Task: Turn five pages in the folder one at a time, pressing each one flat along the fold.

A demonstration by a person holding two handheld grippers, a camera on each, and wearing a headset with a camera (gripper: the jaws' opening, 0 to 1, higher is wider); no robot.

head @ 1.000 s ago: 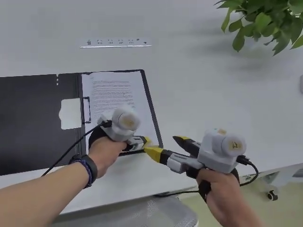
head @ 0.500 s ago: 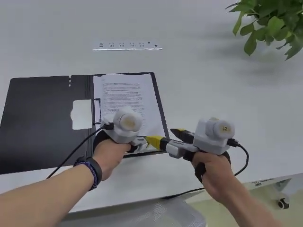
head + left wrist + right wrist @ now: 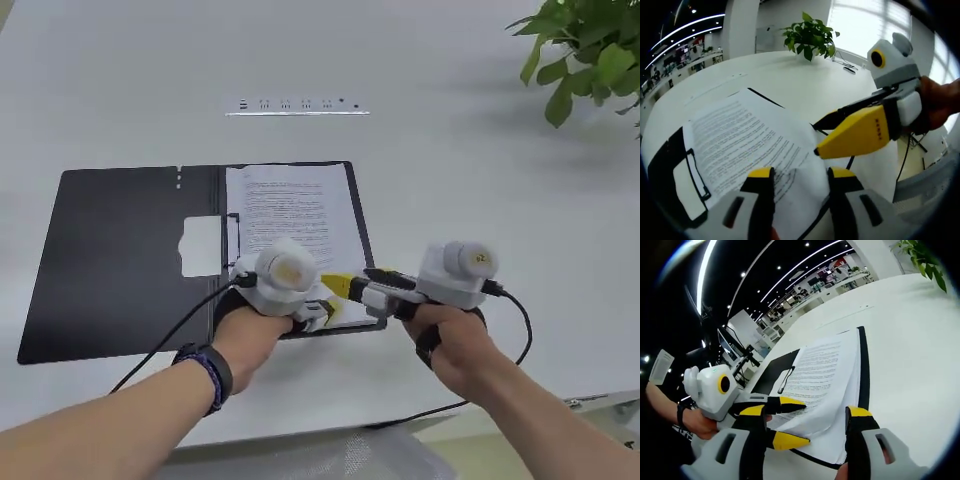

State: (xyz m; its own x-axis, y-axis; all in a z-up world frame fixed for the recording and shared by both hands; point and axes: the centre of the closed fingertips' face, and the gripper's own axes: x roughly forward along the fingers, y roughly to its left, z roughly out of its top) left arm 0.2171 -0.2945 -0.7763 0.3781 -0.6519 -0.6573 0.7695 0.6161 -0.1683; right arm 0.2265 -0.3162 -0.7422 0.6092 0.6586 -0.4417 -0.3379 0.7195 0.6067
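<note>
An open black folder [image 3: 120, 260] lies on the white table, a stack of printed pages [image 3: 295, 210] on its right half. My left gripper [image 3: 318, 315] sits at the pages' bottom right corner. In its own view its jaws [image 3: 799, 175] stand open over the top page [image 3: 740, 135]. My right gripper [image 3: 348, 287] points left at that same corner, close beside the left one. In the right gripper view it [image 3: 807, 415] is open, with the slightly raised page corner [image 3: 815, 425] between the jaws. There the left gripper's yellow fingers [image 3: 785, 441] lie above and below the sheet's edge.
A power strip [image 3: 297, 105] is set into the table behind the folder. A green plant [image 3: 590, 50] stands at the far right. Cables trail from both grippers over the table's near edge, and a mesh chair back [image 3: 300, 460] is just below it.
My right gripper has travelled left from the bare table to the folder's bottom right corner, meeting the left gripper. The left gripper has stayed at the page edge. The head camera has shifted.
</note>
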